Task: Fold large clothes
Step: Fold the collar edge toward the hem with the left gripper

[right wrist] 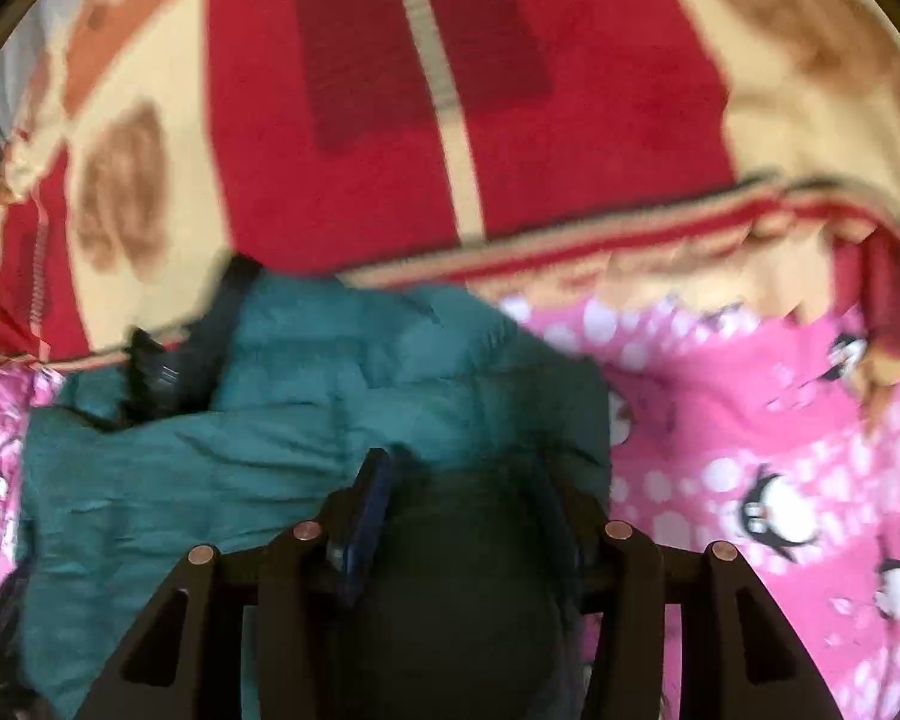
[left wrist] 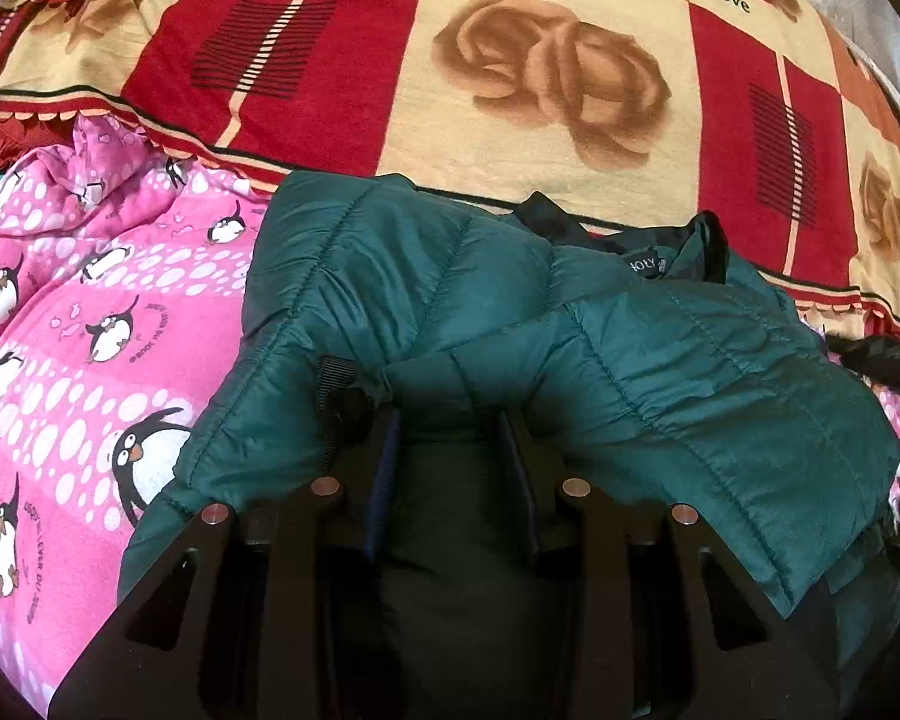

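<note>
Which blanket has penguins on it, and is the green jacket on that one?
The pink blanket has penguins; the red-and-cream one shows roses instead. The green jacket lies mostly on the pink one.

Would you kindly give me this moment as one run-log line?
step: folding jacket | left gripper: shut on green jacket | right gripper: shut on green jacket | under it: pink penguin blanket

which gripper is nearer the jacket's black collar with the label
Left, as far as the views show. The left gripper grips the green jacket just below the collar. The right gripper grips jacket fabric with the collar off to its left.
</note>
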`<state>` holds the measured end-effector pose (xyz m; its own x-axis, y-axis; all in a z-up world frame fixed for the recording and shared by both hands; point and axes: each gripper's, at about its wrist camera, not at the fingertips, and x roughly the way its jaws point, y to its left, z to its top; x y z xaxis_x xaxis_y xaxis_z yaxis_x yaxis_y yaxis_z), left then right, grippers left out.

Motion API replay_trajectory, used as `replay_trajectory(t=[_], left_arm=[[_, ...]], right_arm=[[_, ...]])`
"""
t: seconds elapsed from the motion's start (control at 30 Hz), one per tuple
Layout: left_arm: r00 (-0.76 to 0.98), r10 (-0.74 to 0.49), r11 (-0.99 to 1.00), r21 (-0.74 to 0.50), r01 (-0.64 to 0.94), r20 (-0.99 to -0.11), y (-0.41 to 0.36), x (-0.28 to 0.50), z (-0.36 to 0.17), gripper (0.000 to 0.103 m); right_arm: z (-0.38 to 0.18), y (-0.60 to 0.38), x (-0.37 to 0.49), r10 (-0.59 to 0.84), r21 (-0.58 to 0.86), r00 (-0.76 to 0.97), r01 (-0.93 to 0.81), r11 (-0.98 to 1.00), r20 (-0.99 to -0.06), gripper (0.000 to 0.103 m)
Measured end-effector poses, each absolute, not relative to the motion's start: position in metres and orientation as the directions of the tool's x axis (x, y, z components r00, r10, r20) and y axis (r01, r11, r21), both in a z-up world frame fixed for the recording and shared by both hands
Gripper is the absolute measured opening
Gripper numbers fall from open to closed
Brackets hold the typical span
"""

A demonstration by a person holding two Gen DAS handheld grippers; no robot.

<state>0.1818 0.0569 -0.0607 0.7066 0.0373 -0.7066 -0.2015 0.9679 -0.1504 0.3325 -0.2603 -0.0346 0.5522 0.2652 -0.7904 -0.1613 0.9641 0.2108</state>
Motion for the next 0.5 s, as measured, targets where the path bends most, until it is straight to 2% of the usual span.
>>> replay_trajectory(t=[0.1,0.2,0.27,0.3,0.33,0.5], left_arm=[[0.708,0.035,0.967,-0.155,-0.202,-0.706,0.057,0.181,-0.06,0.034],[0.708,0.033,0.967,-0.157,-0.202,-0.705,0.057,0.181,-0.06,0.034],[0.71,0.03,0.967,-0.16,-0.2,-0.703,0.057,0.181,-0.06,0.034],[0.712,0.027,0.966,-0.164,-0.199,-0.702,0.057,0.18,-0.06,0.034],[0.711,0.026,0.965,-0.167,-0.2,-0.702,0.058,0.181,-0.06,0.034],[0.715,0.014,0.963,-0.184,-0.199,-0.699,0.059,0.18,-0.059,0.034]], right_arm=[[0.001,-0.256,0.29,0.346,0.257,0.618,-0.232,0.938,-0.706,0.047],[0.004,-0.242,0.253,0.404,0.266,0.595,-0.31,0.913,-0.695,0.051],[-0.025,-0.23,0.248,0.352,0.2,0.527,-0.324,0.924,-0.773,0.075],[-0.045,-0.228,0.244,0.329,0.163,0.505,-0.345,0.924,-0.798,0.075],[-0.052,-0.228,0.24,0.336,0.158,0.52,-0.357,0.921,-0.785,0.076],[-0.052,-0.233,0.241,0.334,0.165,0.525,-0.342,0.925,-0.783,0.076]])
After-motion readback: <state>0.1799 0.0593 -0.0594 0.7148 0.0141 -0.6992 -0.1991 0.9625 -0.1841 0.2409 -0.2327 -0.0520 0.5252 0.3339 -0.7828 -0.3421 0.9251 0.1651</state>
